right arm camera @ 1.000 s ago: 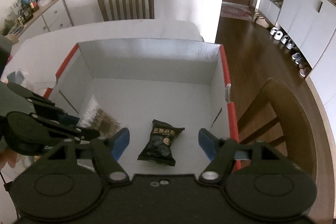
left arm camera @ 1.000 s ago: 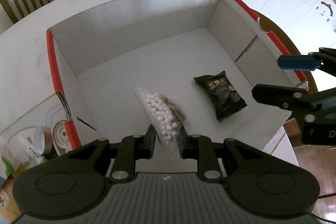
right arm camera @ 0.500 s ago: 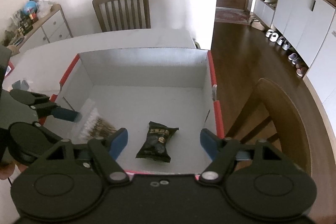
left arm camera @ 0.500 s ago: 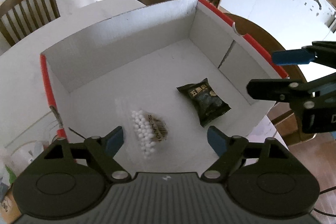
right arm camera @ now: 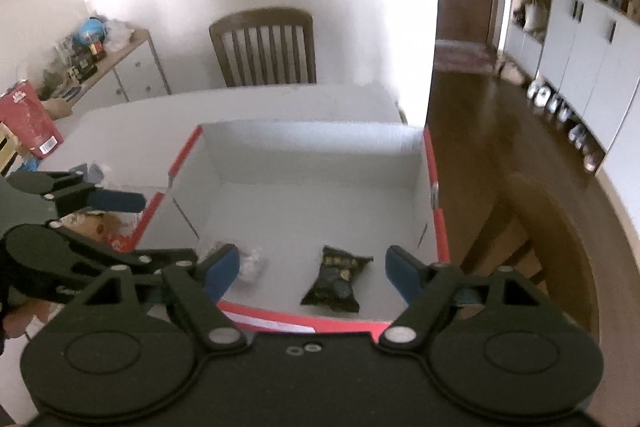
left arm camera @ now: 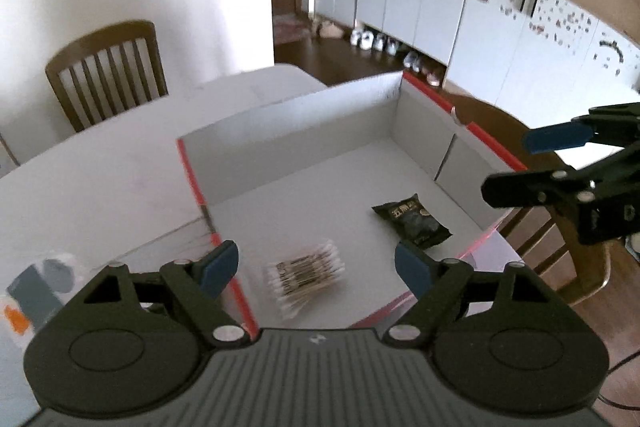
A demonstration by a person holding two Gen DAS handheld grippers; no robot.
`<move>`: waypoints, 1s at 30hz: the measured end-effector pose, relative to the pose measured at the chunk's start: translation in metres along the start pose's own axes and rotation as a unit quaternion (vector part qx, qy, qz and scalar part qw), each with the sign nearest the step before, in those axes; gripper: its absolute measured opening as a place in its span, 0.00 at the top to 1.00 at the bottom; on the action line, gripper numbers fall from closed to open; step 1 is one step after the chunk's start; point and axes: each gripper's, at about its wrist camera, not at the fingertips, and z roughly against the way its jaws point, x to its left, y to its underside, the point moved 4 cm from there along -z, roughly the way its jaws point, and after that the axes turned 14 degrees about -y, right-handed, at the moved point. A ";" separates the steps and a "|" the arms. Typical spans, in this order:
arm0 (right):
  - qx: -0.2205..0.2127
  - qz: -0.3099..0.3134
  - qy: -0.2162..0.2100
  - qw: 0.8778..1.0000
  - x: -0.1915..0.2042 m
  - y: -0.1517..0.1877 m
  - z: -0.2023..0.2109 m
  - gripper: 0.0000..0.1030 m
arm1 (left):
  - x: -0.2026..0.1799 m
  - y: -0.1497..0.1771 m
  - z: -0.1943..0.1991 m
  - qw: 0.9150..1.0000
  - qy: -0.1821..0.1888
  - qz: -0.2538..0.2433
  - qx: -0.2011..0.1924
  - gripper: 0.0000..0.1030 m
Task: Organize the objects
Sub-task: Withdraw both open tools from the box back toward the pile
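A white cardboard box with a red rim [left arm camera: 192,171] stands on the white table. On its floor lie a clear bag of cotton swabs [left arm camera: 306,277] and, to the right, a black snack packet [left arm camera: 412,221]. My left gripper [left arm camera: 316,267] hangs open above the box's near left corner, holding nothing, with the swab bag below it. My right gripper [right arm camera: 312,267] hovers over the near rim [right arm camera: 304,323] with its jaws opening and nothing pressed between them. The black packet [right arm camera: 336,281] lies below it and the swab bag [right arm camera: 250,261] is by its left finger. Each gripper also shows in the other's view, the right gripper [left arm camera: 508,167] and the left gripper [right arm camera: 168,229].
A wooden chair [right arm camera: 264,47] stands at the table's far side and another chair [right arm camera: 540,247] just right of the box. Small packets [left arm camera: 36,291] and a red bag [right arm camera: 28,123] lie on the table left of the box. A sideboard [right arm camera: 120,67] is against the wall.
My left gripper let go of the swab bag, which now lies on the box floor, then opened wide and lifted back. The right gripper also rose and widened slightly.
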 end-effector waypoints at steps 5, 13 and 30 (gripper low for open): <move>-0.014 0.015 -0.011 1.000 0.027 0.000 0.001 0.21 | 0.024 0.012 0.016 1.000 -0.005 0.022 -0.012 0.17; -0.020 0.051 0.002 0.998 0.078 0.002 -0.011 0.18 | 0.070 0.036 0.031 0.999 -0.010 0.049 -0.021 0.17; 0.017 0.083 0.004 0.996 0.165 0.019 -0.051 0.16 | 0.180 0.068 0.039 0.995 -0.037 0.073 -0.048 0.01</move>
